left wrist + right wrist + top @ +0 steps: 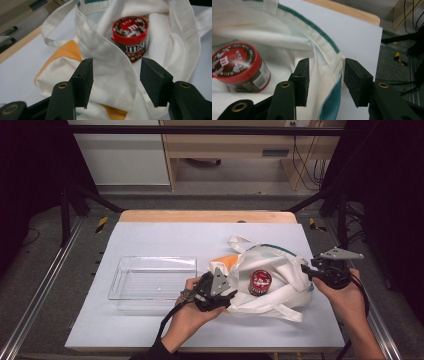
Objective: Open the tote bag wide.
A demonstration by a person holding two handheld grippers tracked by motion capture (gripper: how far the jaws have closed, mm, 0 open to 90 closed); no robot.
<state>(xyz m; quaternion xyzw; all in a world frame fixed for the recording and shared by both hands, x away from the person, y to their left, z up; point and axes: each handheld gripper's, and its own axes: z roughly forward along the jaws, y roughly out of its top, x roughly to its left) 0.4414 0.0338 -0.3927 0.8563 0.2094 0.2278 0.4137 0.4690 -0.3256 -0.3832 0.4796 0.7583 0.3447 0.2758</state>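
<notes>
While both grippers' jaws stand apart astride bag (280, 270) cloth, the candy jar (131, 37) is found nearer the left gripper (216, 295), straight ahead of it, than the right gripper (320, 272).

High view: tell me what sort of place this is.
Probably a lab or workshop recording station: a white-topped table framed by black metal struts, loose cables by wooden furniture behind, and a person's hands working two grippers at a cloth bag.

The left gripper (220, 292) and right gripper (320, 270) face each other, each hand-held, jaws parted and clamping nothing.
</notes>
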